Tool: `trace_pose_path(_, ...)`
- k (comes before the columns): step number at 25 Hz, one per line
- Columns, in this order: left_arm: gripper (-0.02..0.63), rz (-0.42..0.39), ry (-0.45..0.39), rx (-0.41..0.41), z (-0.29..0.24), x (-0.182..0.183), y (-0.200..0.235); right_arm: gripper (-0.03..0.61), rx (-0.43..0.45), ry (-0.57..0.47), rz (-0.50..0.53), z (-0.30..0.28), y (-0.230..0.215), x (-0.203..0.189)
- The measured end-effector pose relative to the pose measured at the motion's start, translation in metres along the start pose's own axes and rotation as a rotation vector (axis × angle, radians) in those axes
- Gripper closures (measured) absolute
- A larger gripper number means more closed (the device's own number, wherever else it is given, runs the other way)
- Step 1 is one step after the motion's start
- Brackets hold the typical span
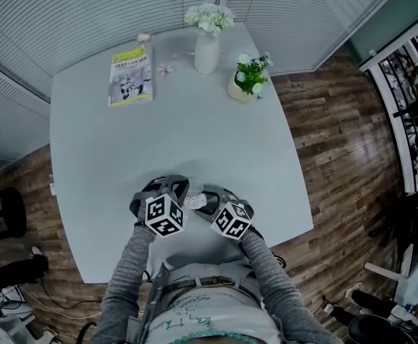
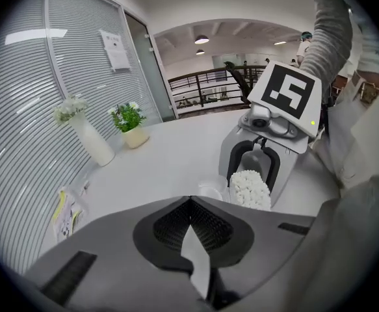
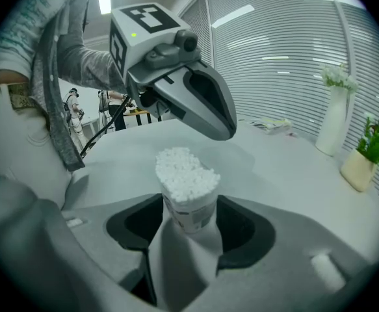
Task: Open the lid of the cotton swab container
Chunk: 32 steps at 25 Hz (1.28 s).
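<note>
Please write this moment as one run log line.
right gripper: shut on cotton swab container | clear lid: off, beside container | cotton swabs: exposed | left gripper: shut

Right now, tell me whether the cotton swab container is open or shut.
Open. In the right gripper view the white swab tips stand bare above the rim of the container, with no lid over them.

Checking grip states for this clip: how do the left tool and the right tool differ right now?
The left tool's jaws are shut together, while the right tool's jaws stand wide apart. The right tool clamps the lidless cotton swab container between its pads; the left tool grips no container. Both are gray and point down, close together, over the near part of the white table.
</note>
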<state>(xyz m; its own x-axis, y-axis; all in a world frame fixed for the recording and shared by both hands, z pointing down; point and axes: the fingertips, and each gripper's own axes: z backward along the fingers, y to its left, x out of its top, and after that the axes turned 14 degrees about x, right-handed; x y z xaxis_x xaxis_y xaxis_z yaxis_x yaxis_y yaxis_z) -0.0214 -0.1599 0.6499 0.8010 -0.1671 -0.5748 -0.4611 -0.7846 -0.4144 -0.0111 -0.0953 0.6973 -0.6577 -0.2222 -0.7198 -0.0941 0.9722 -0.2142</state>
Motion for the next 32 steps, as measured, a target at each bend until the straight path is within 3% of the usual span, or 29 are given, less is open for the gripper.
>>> trace_pose_path(18,0.615,0.067,0.026,-0.027,-0.015,-0.011,-0.010,0.324,0.000,-0.002,-0.031,-0.001,-0.001,-0.001)
trace_pose_path(32,0.612,0.203,-0.070,0.029,0.005,0.001,0.007,0.313,-0.002,-0.035,-0.043,0.007,0.002,0.003)
